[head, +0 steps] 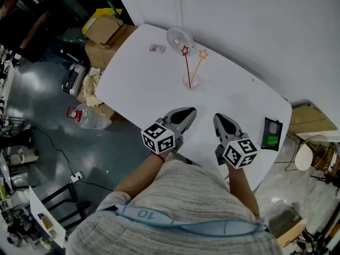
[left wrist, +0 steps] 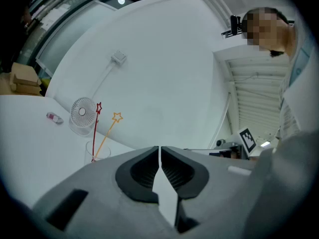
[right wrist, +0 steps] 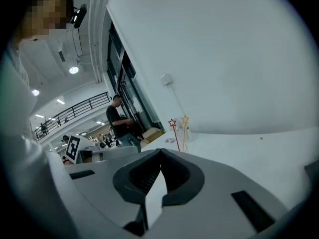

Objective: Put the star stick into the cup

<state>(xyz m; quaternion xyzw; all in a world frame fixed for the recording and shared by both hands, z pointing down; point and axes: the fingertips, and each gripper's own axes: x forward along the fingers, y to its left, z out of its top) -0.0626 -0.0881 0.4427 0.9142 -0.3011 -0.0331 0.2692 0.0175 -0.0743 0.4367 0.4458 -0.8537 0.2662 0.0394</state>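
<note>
Both star sticks are in the cup (head: 191,82) already: the red star stick (head: 186,67) is nearly upright and the yellow star stick (head: 197,67) leans away from it. Their bottoms sit together inside the glass, stars well above the rim. The cup stands on the white counter (head: 138,84), toward the far side from the person.

The left hand-held gripper (head: 191,111) is closed up, jaws meeting w/ only a hairline slit, nothing btwn them. The right hand-held gripper (head: 218,117) is the same: jaws pressed together, empty. Both are on the person's side of the cup, well apart from it, side by side, noses pointing roughly toward it.

A small white fan (head: 179,39) is just behind the cup, on the side away from the grippers. A little pinkish packet (head: 157,48) lies behind and to the left of the cup. A black device w/ a green patch (head: 272,134) is well off to the cup's right, nr the counter edge. Cardboard boxes (head: 106,33) sit on the floor far left of the cup.
</note>
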